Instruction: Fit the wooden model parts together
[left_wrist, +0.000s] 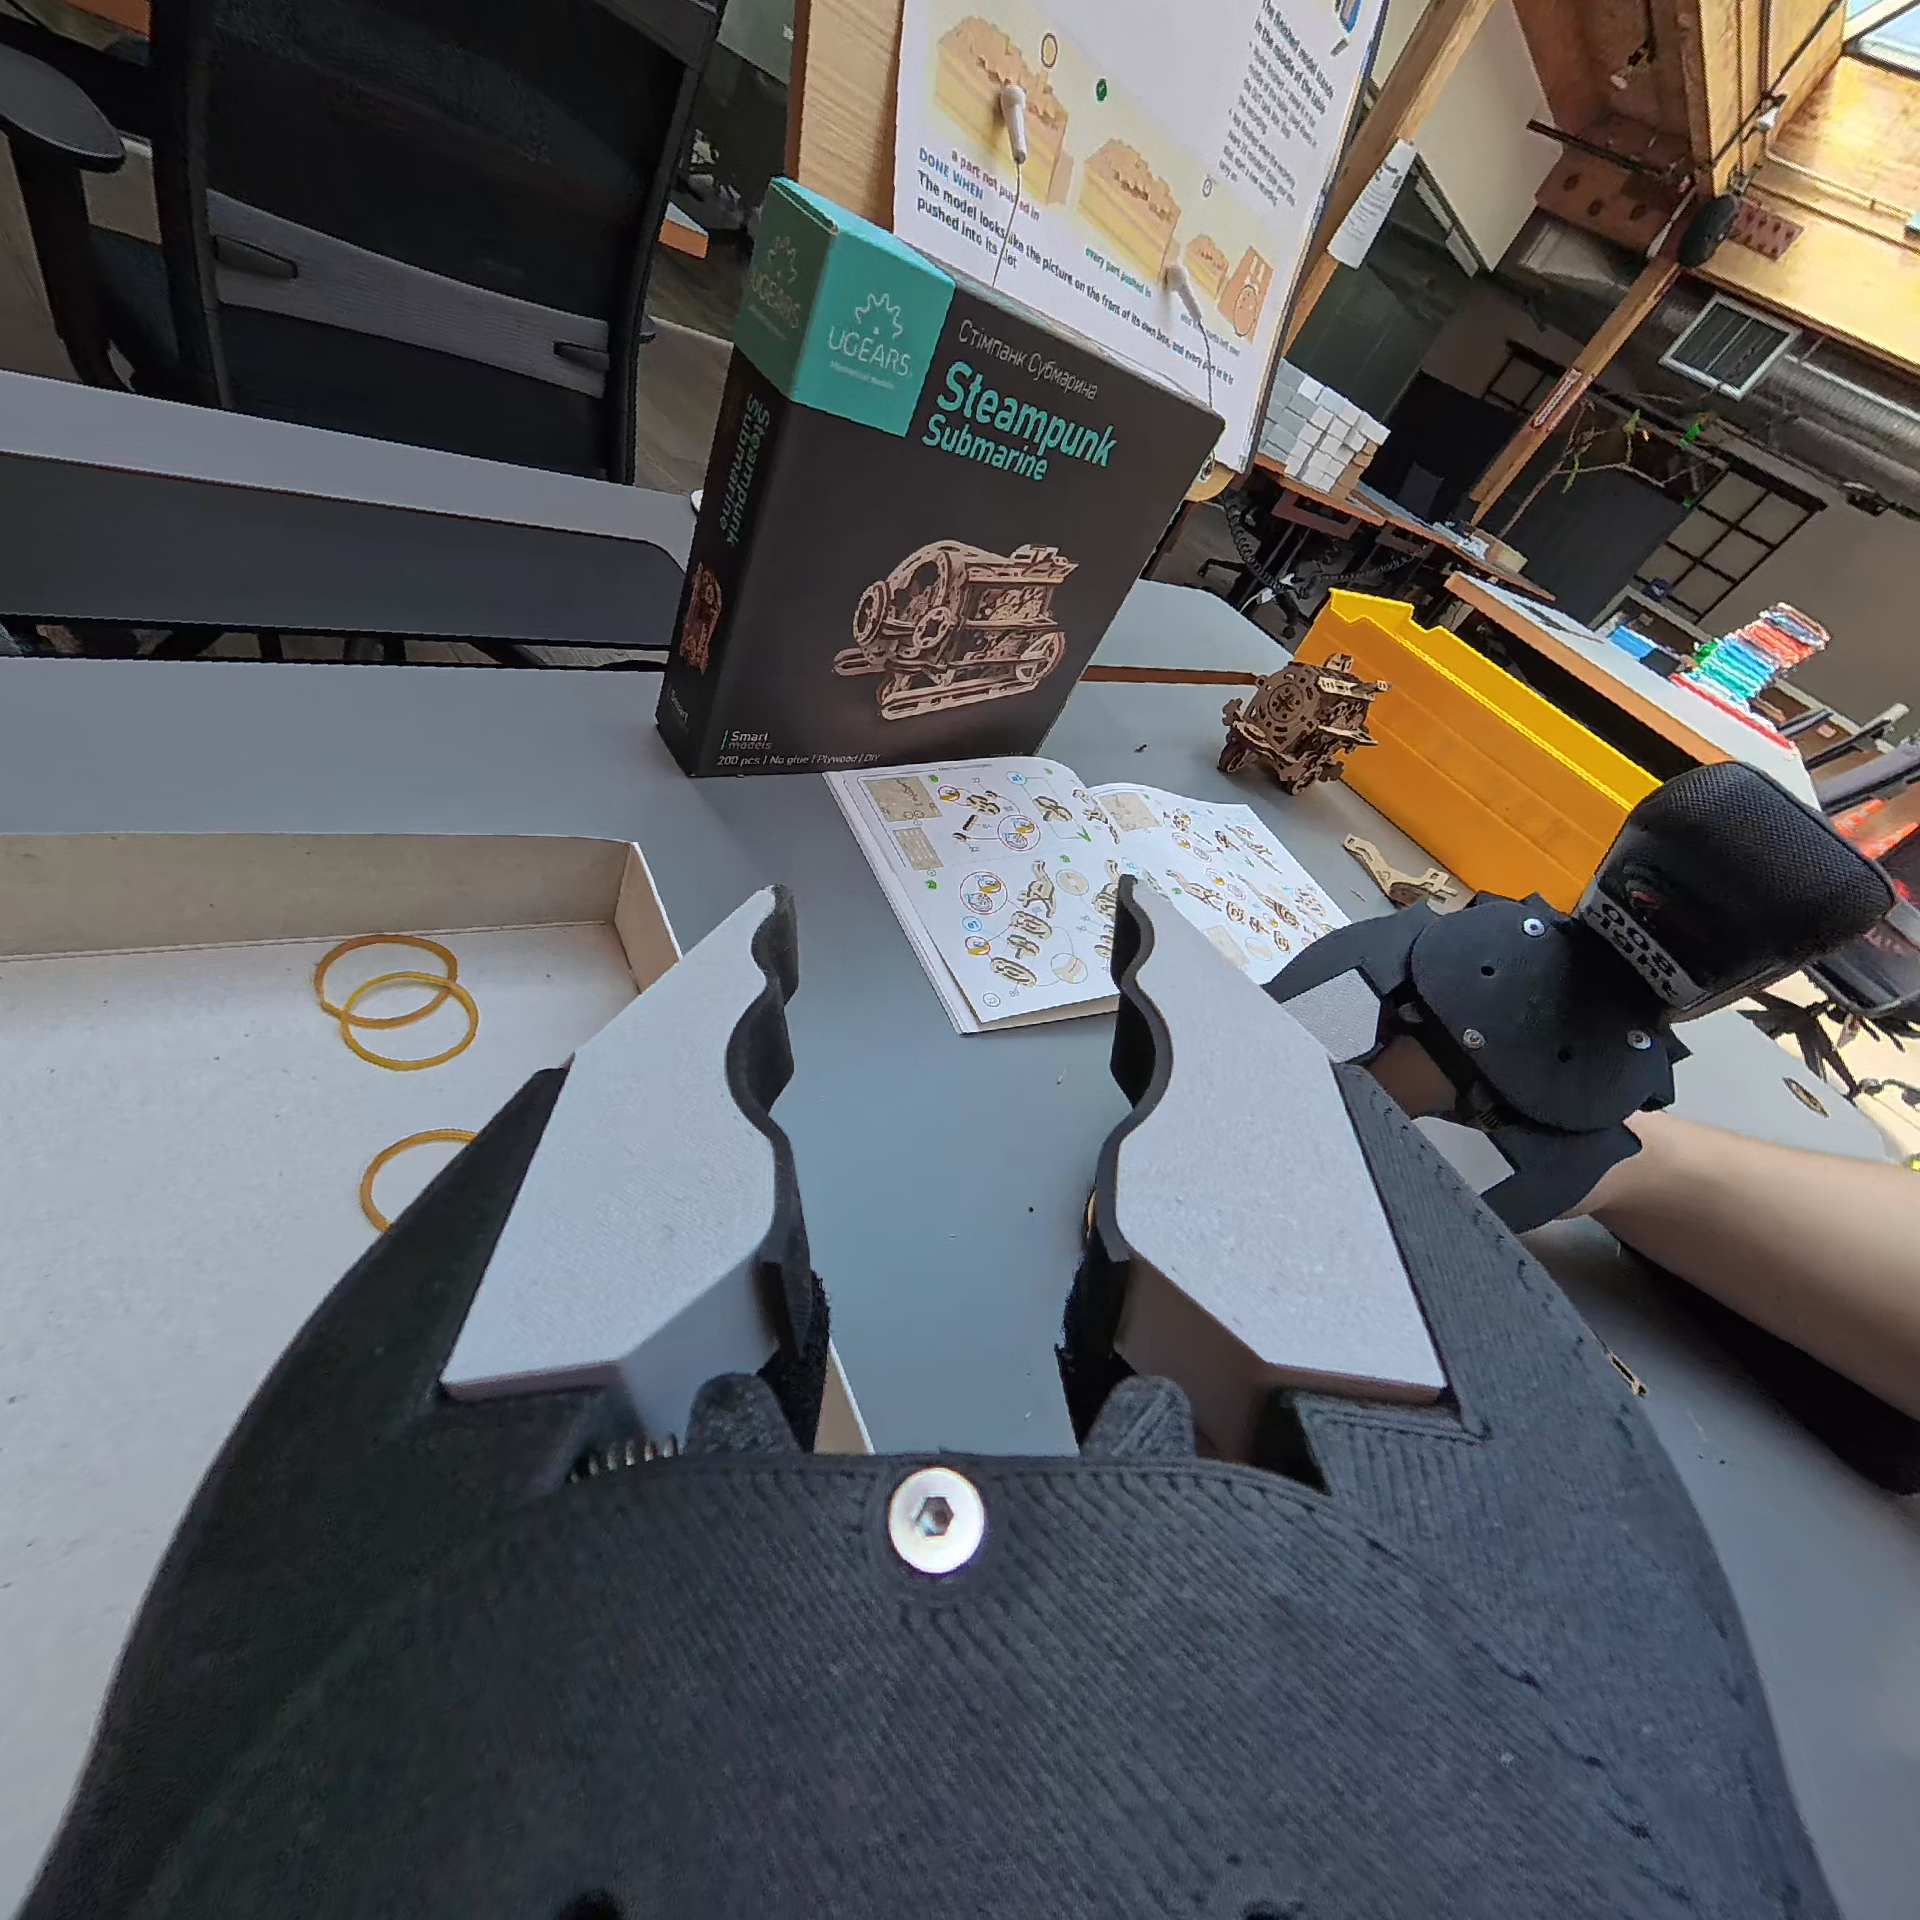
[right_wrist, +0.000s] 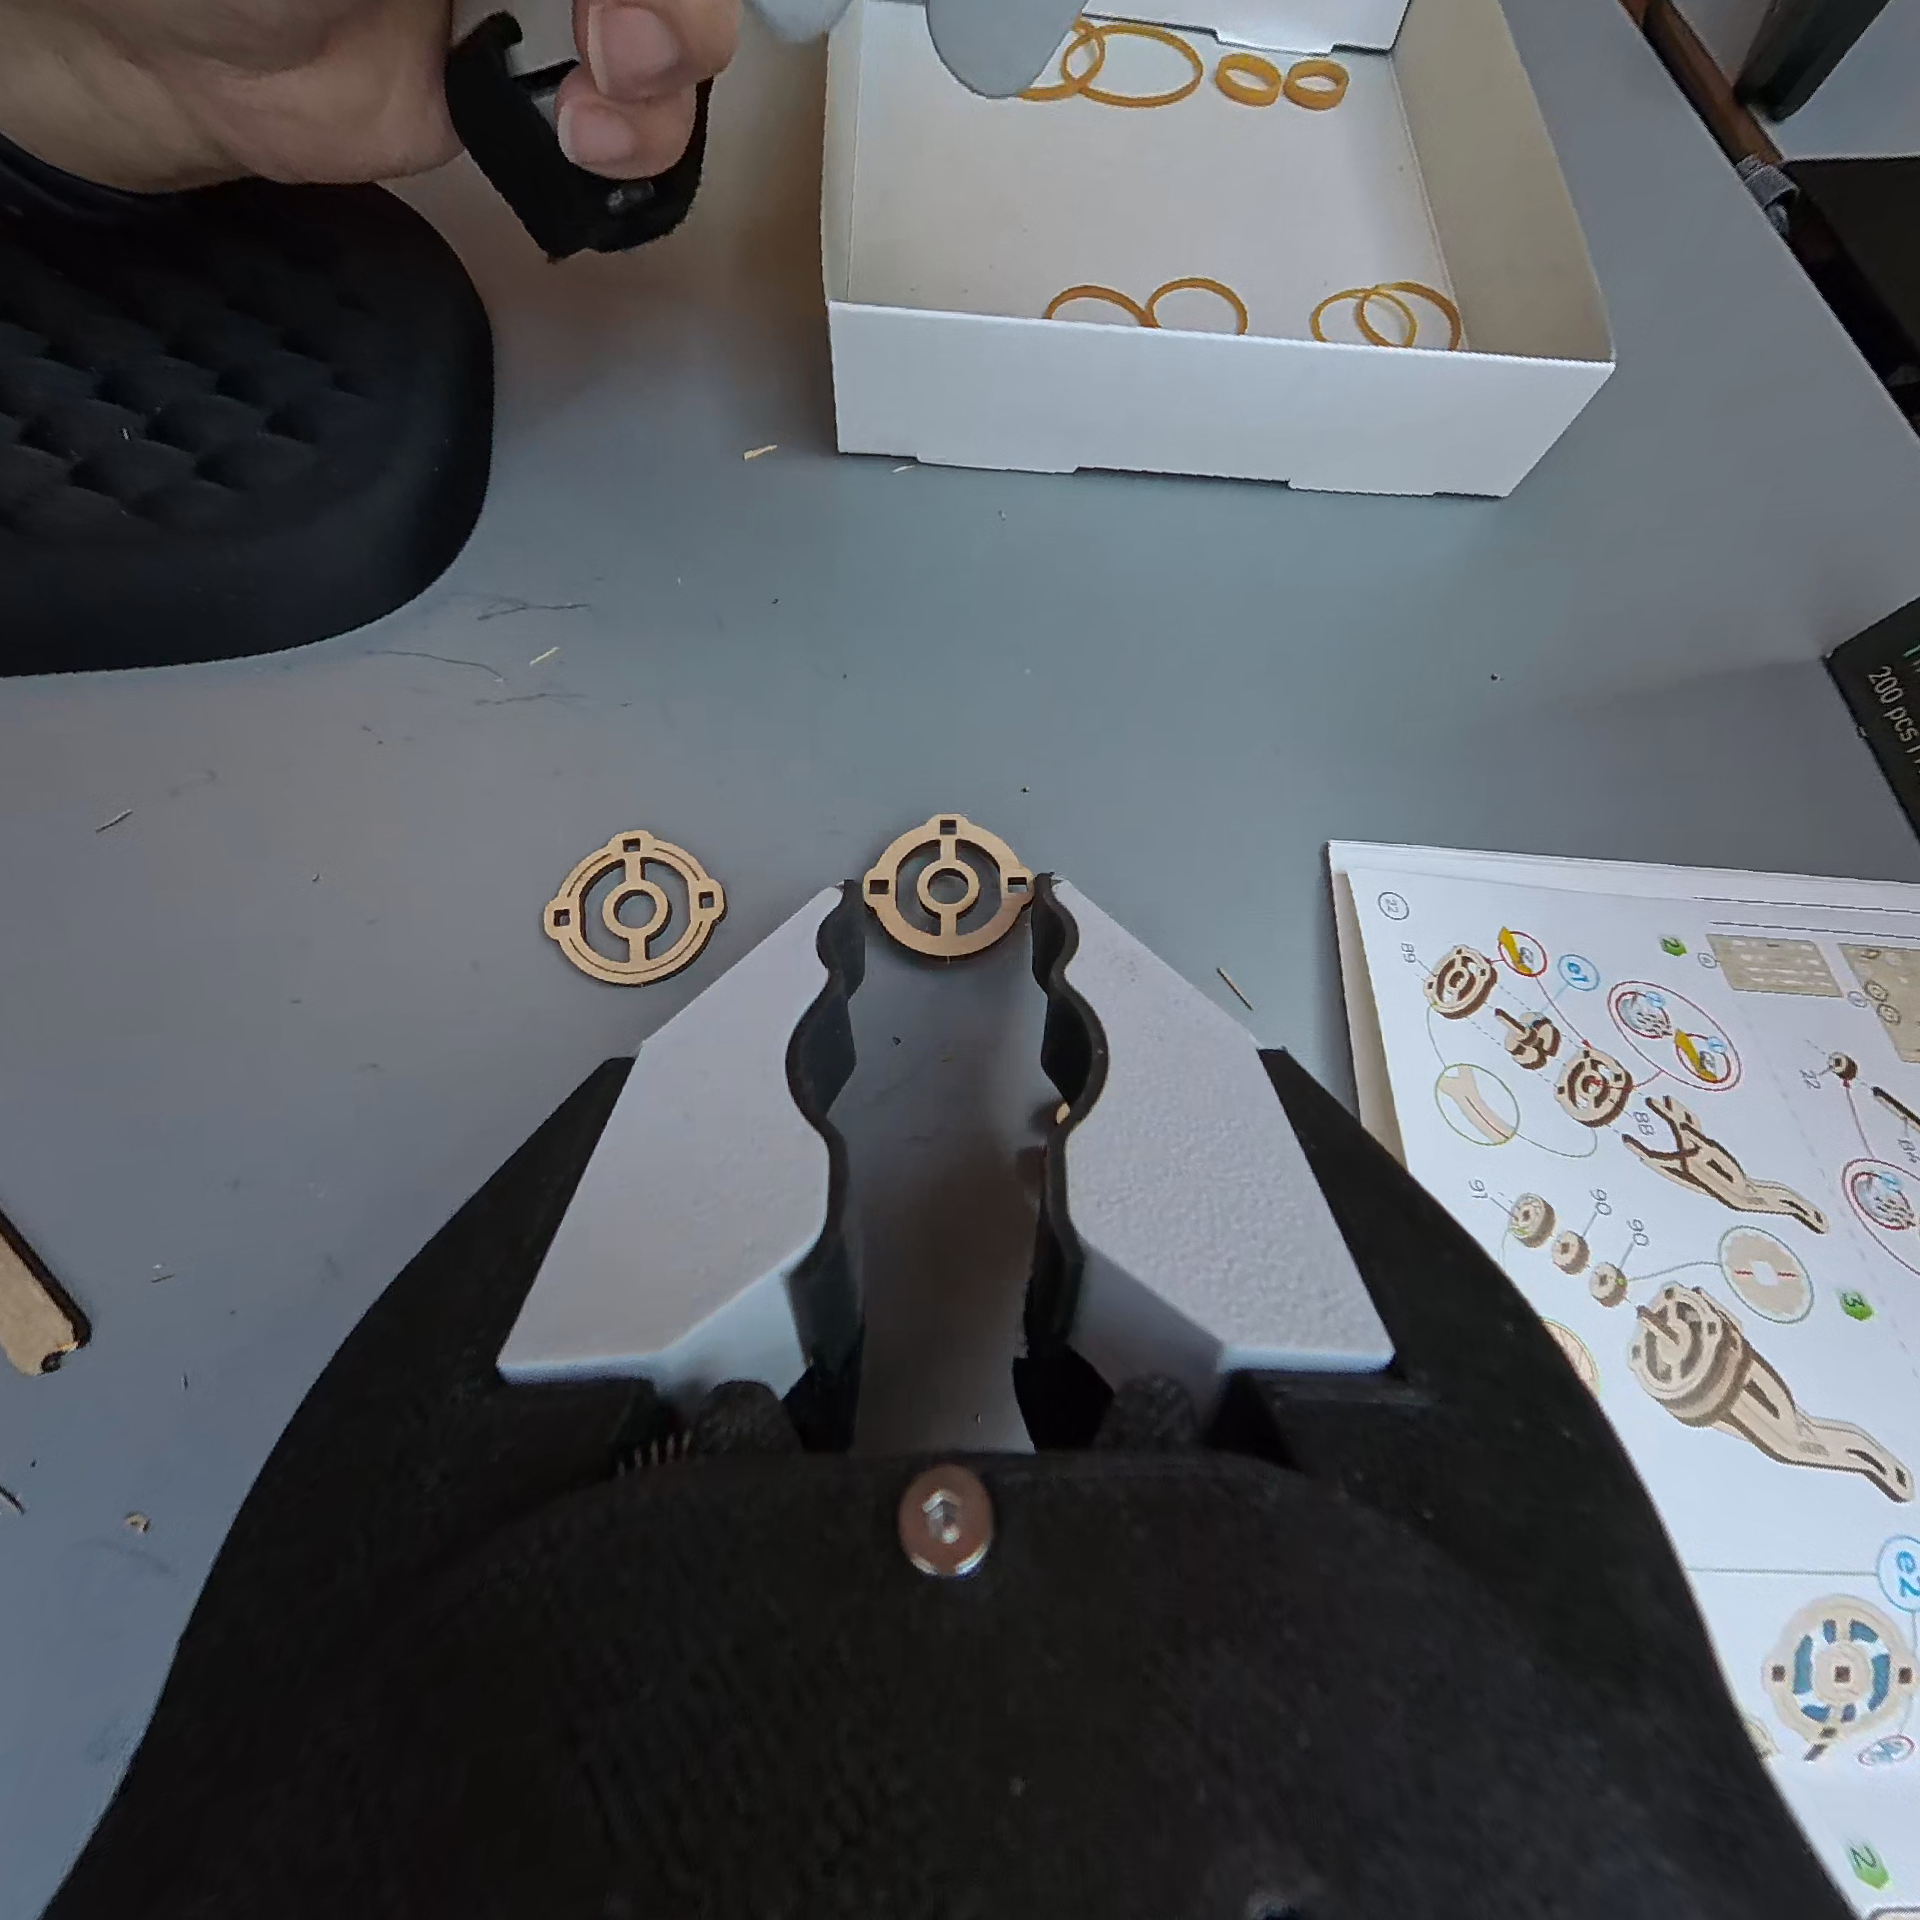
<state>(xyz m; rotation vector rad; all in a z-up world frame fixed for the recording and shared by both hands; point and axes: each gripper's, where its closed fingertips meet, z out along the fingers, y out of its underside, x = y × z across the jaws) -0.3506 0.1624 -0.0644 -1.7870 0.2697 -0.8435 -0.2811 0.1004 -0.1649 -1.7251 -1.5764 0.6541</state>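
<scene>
1 wooden ring (right_wrist: 948, 886) – btwn right gripper (right_wrist: 945, 894) tips

Matt laser-cut wood rings (right_wrist: 947, 886) (thin ply), smooth grey tabletop (right_wrist: 727, 675).

The left gripper (left_wrist: 951, 935) hangs with jaws wide apart over the grey table (left_wrist: 312, 748), gripping nothing. Behind it an instruction booklet (left_wrist: 1081, 883) lies open; behind that stands the dark kit box (left_wrist: 935, 540). Right of the box sit a part-built wooden model (left_wrist: 1299, 717) and a yellow bin (left_wrist: 1475, 748). Left of the box, a shallow cardboard tray (left_wrist: 623, 894) holds what look like rubber bands (left_wrist: 400, 997).
</scene>
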